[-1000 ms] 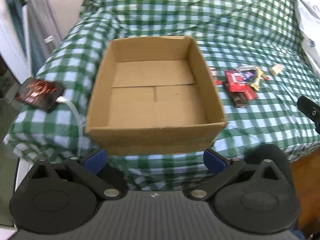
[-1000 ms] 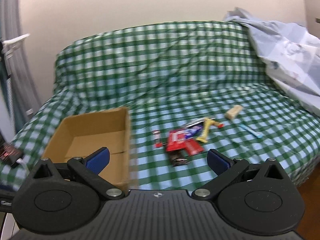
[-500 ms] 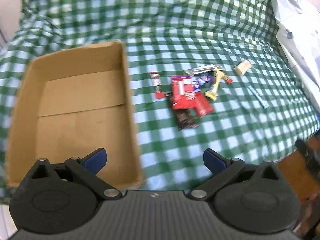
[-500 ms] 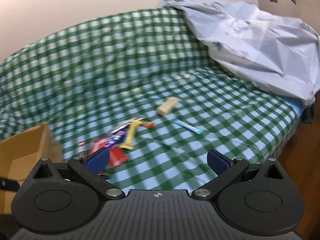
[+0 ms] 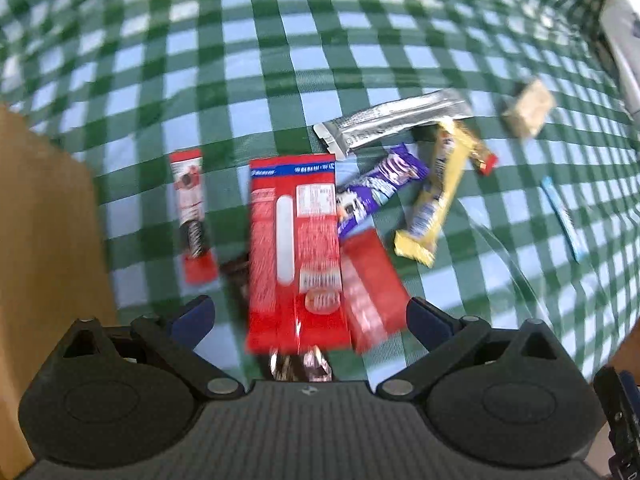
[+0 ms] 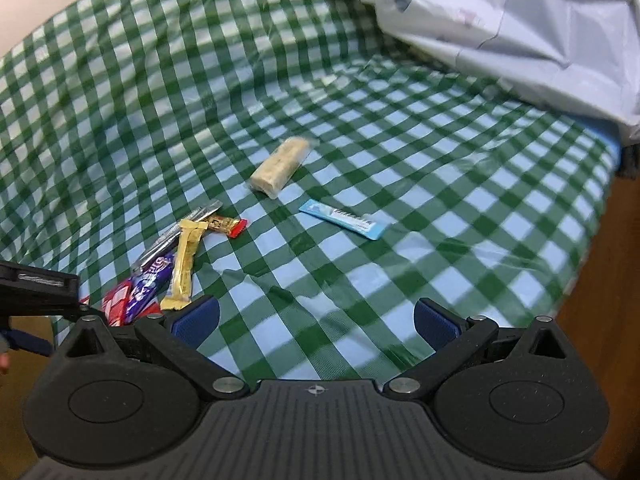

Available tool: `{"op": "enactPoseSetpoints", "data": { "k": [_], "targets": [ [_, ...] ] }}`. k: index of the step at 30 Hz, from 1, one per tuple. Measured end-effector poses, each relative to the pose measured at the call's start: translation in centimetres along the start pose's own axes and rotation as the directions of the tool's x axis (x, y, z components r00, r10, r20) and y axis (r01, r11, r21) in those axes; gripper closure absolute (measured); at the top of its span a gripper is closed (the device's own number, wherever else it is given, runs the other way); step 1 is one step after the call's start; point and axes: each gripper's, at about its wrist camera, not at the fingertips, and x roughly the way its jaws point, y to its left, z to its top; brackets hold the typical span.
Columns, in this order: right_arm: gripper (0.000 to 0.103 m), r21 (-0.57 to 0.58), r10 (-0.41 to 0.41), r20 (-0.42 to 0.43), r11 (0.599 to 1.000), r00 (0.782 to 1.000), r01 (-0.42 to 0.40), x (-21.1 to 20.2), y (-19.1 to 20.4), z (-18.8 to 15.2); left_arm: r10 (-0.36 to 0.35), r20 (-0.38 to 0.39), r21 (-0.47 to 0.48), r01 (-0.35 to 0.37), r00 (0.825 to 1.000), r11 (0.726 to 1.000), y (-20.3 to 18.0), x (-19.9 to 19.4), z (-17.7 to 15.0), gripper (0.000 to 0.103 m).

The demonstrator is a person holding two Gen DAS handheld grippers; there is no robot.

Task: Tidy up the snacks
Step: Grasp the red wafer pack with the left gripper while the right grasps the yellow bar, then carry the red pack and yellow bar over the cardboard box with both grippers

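Snacks lie on a green checked sofa cover. In the left wrist view my left gripper (image 5: 310, 314) is open, low over a large red packet (image 5: 294, 248) that lies between its fingers. Around it are a red bar (image 5: 370, 292), a dark bar (image 5: 236, 276), a narrow red-and-white stick (image 5: 192, 208), a purple bar (image 5: 378, 188), a yellow bar (image 5: 436, 196) and a silver sachet (image 5: 390, 122). The cardboard box (image 5: 44, 248) is at the left. My right gripper (image 6: 316, 320) is open and empty, short of a light blue stick (image 6: 344, 219) and a beige bar (image 6: 280, 168).
A pale blue sheet (image 6: 520, 28) is heaped at the back right of the sofa. The sofa's front edge and wooden floor (image 6: 608, 280) are to the right. The left gripper's body (image 6: 36, 292) shows at the left of the right wrist view.
My left gripper has swung from the box to the snack pile and dropped close over the red packet. My right gripper has turned right, toward the blue stick and beige bar.
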Motion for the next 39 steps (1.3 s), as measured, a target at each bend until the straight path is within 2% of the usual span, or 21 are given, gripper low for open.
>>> {"op": "enactPoseSetpoints", "data": {
  "k": [2, 6, 12, 14, 17, 18, 19, 21, 22, 23, 24, 28, 32, 39],
  "targets": [
    [0.000, -0.017, 0.024, -0.010, 1.000, 1.000, -0.024, 2.6, 1.0, 0.8, 0.018, -0.010, -0.004, -0.019, 1.000, 1.000, 0.2, 1.4, 0.7, 0.001],
    [0.000, -0.059, 0.085, -0.066, 0.994, 0.994, -0.089, 8.3, 4.0, 2.2, 0.103, -0.032, 0.007, -0.103, 0.994, 0.995, 1.2, 4.1, 1.4, 0.001],
    [0.000, -0.185, 0.134, -0.124, 0.970, 0.983, -0.156, 14.2, 9.3, 2.2, 0.079, -0.060, -0.045, -0.082, 0.995, 0.996, 3.9, 5.9, 2.1, 0.001],
    [0.000, -0.233, 0.119, -0.140, 0.961, 0.983, -0.149, 15.4, 10.7, 2.0, 0.081, -0.053, -0.033, -0.083, 0.995, 0.996, 4.0, 6.0, 2.5, 0.001],
    [0.001, -0.319, 0.084, -0.124, 0.940, 0.989, -0.120, 16.2, 12.2, 1.5, 0.074, -0.045, 0.006, -0.074, 0.996, 0.997, 3.8, 5.6, 3.0, 0.009],
    [0.001, -0.358, 0.061, -0.106, 0.929, 0.992, -0.096, 16.3, 12.4, 1.3, 0.068, -0.036, 0.012, -0.068, 0.997, 0.998, 3.6, 5.3, 3.2, 0.020],
    [0.006, -0.397, 0.052, -0.089, 0.914, 0.995, -0.084, 16.2, 12.6, 1.1, 0.067, -0.024, 0.017, -0.066, 0.997, 0.998, 3.3, 5.0, 3.2, 0.037],
    [0.031, -0.447, 0.088, -0.083, 0.887, 0.993, -0.116, 15.8, 12.6, 0.5, 0.069, -0.012, 0.025, -0.069, 0.998, 0.997, 2.9, 4.2, 3.2, 0.045],
    [0.058, -0.462, 0.105, -0.090, 0.877, 0.990, -0.135, 15.6, 12.5, 0.2, 0.060, -0.008, 0.016, -0.060, 0.998, 0.998, 3.1, 3.9, 3.1, 0.050],
    [0.073, -0.476, 0.101, -0.075, 0.871, 0.992, -0.124, 15.2, 12.4, 0.0, 0.051, -0.009, 0.003, -0.051, 0.999, 0.999, 3.4, 3.6, 3.0, 0.052],
    [0.077, -0.487, 0.091, -0.071, 0.866, 0.993, -0.115, 15.0, 12.4, -0.1, 0.036, -0.011, -0.012, -0.036, 0.999, 0.999, 3.7, 3.3, 2.8, 0.054],
    [0.078, -0.400, 0.118, -0.053, 0.907, 0.992, -0.129, 12.7, 10.1, 0.4, -0.053, 0.018, -0.101, 0.054, 0.998, 0.993, 5.5, 0.1, 0.5, 0.054],
    [0.078, -0.294, 0.144, -0.015, 0.945, 0.989, -0.142, 9.3, 7.9, 0.5, -0.108, 0.085, -0.135, 0.119, 0.990, 0.984, 6.4, -3.8, -2.2, 0.055],
    [0.078, -0.261, 0.183, 0.064, 0.952, 0.981, -0.161, 1.8, 6.8, -1.2, -0.156, 0.194, -0.113, 0.180, 0.968, 0.977, 6.0, -10.6, -7.6, 0.055]
  ]
}}
